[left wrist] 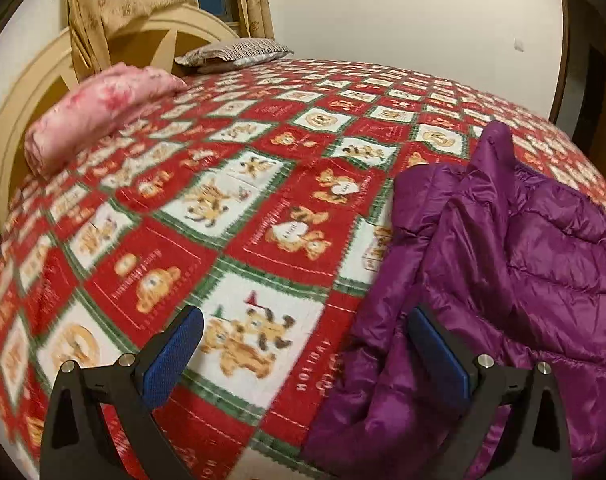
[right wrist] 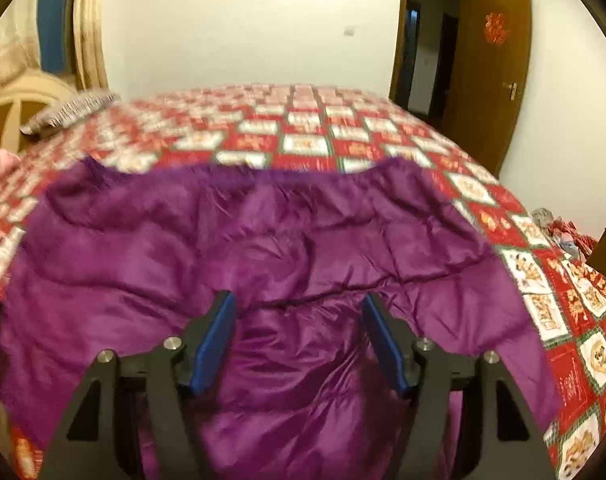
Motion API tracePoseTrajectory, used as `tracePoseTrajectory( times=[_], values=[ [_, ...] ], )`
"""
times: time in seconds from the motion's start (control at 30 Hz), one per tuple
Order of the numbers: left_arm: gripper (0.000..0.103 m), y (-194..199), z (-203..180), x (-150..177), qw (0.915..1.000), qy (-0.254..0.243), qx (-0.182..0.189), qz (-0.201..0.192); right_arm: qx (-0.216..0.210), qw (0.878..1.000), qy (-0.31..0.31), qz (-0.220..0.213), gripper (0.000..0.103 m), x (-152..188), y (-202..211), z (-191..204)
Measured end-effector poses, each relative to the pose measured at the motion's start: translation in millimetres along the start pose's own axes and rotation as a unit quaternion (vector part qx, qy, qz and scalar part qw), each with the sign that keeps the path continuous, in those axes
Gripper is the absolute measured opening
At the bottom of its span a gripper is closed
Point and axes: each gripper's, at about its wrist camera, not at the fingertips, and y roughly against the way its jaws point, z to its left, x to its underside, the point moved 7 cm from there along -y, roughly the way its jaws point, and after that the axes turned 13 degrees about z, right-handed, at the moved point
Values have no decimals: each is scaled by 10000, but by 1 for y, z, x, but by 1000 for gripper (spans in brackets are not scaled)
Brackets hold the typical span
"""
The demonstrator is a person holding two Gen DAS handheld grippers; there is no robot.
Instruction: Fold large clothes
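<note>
Blue-padded fingers fill the bottom of both views. In the right wrist view the right gripper [right wrist: 299, 340] stands with its jaws apart and nothing pinched between them; purple quilted cloth shows in the gap, but the pads do not press on it. In the left wrist view the left gripper [left wrist: 305, 354] is spread wide, holding nothing. Its left pad sits over the bedspread, while its right pad overlaps the near edge of the garment in the picture; whether it touches the cloth cannot be told.

The purple puffer jacket [right wrist: 263, 248] lies spread on the red and green teddy-bear bedspread [left wrist: 231, 200]. In the right wrist view it fills the middle and lower frame, its long axis running left to right, with its far edge toward the upper middle. In the left wrist view the jacket occupies the lower right, with a fold of it bunched up and a tip rising at right of centre.

The relation that matters most: the jacket lies directly ahead of and under the right gripper, but off to the right side of the left gripper. The right hand therefore looks nearer to the body of the garment, and the left hand nearer to its side edge.

A pink folded quilt [left wrist: 99, 112] and a striped pillow [left wrist: 235, 52] sit in the upper left, well apart from the jacket.
</note>
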Motion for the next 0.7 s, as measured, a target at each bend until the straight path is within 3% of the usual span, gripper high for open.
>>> tracePoseTrajectory(
  times=[0.1, 0.13, 0.27, 0.33, 0.37, 0.43, 0.5, 0.57, 0.7],
  values=[
    [102, -1, -12, 0, 10000, -86, 12, 9, 97, 9995, 265, 155, 69, 17, -11, 12],
    [102, -2, -18, 0, 9998, -129, 107, 48, 139, 9988, 320, 355, 69, 25, -26, 13],
    [98, -12, -34, 4, 9983, -174, 479, 270, 376, 9976, 415, 402, 71, 28, -37, 17],
    [71, -13, -41, 5, 9939, -154, 1027, 381, 426, 9972, 454, 409, 71, 29, -38, 18],
    [52, -13, -46, 7, 9907, -151, 1292, 409, 383, 9975, 424, 415, 71, 29, -38, 17],
    [49, -9, -53, 11, 9898, -222, 1365, 330, 335, 9978, 385, 417, 71, 31, -38, 14],
    [28, -6, -59, 13, 9894, -349, 1390, 253, 397, 9974, 426, 431, 71, 31, -38, 15],
    [16, 2, -65, 13, 9884, -538, 1412, 126, 424, 9972, 440, 424, 71, 30, -37, 15],
    [10, 19, -58, 11, 9887, -642, 1346, -151, 511, 9964, 528, 428, 71, 27, -36, 24]
  ],
)
